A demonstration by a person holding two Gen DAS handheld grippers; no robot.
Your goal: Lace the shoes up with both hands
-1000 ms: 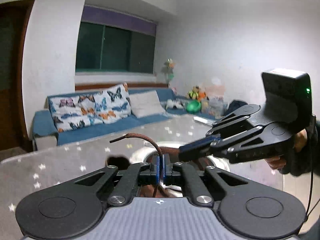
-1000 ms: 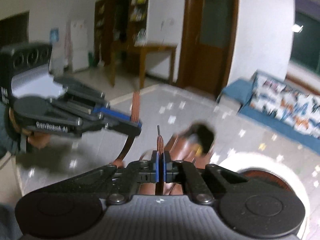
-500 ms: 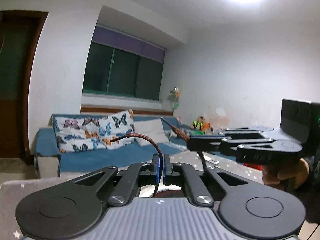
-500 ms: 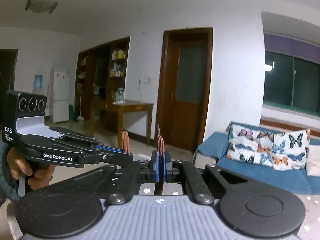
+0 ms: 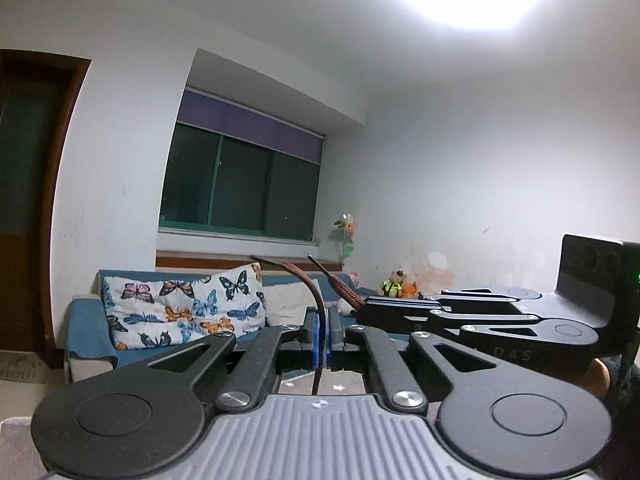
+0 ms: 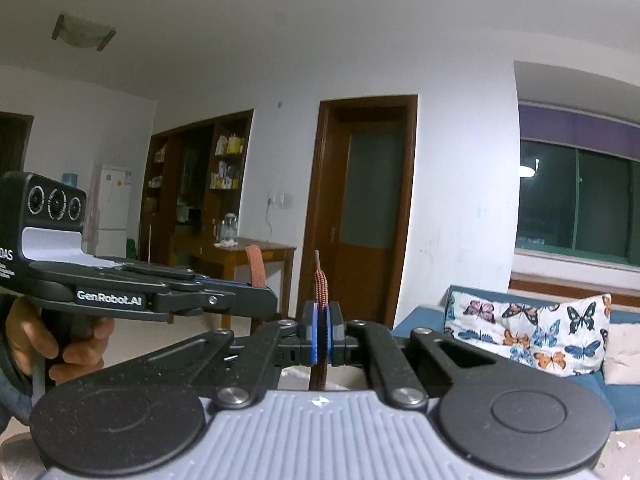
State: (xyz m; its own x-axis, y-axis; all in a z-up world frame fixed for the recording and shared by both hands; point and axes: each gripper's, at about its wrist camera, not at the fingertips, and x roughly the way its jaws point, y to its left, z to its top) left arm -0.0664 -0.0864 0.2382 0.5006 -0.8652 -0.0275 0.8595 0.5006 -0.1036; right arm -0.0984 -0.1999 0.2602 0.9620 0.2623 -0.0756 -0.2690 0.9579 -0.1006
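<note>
Both grippers are raised level, side by side, each clenched on one end of the brown lace. The left gripper (image 5: 320, 334) pinches its lace end (image 5: 316, 304) between the blue pads, the free tip arching up and away to the left. The right gripper (image 6: 320, 334) grasps the other lace end (image 6: 320, 288), whose tip stands nearly upright above the pads. In the left view the right gripper sits just to the right, its lace tip slanting up; in the right view the left gripper lies to the left, held by a hand (image 6: 48, 340).

The shoe itself is out of sight below both cameras, so I cannot tell how many eyelets are threaded or how taut the lace runs down to it.

As I judge it, the risk lies in the pull: uneven tension could drag one end back through an eyelet, or lift the shoe off the bench. The lace is thin and woven, and could slip through the pads if tugged hard. With the ends this close, they might also cross or tangle.

Only a sliver of starred bench cover (image 5: 344, 388) shows between the linkages. Beyond are a blue sofa (image 5: 86, 332) with a butterfly cushion (image 5: 180, 312), a dark window (image 5: 240, 196), a brown door (image 6: 366, 208), shelves and white walls.
</note>
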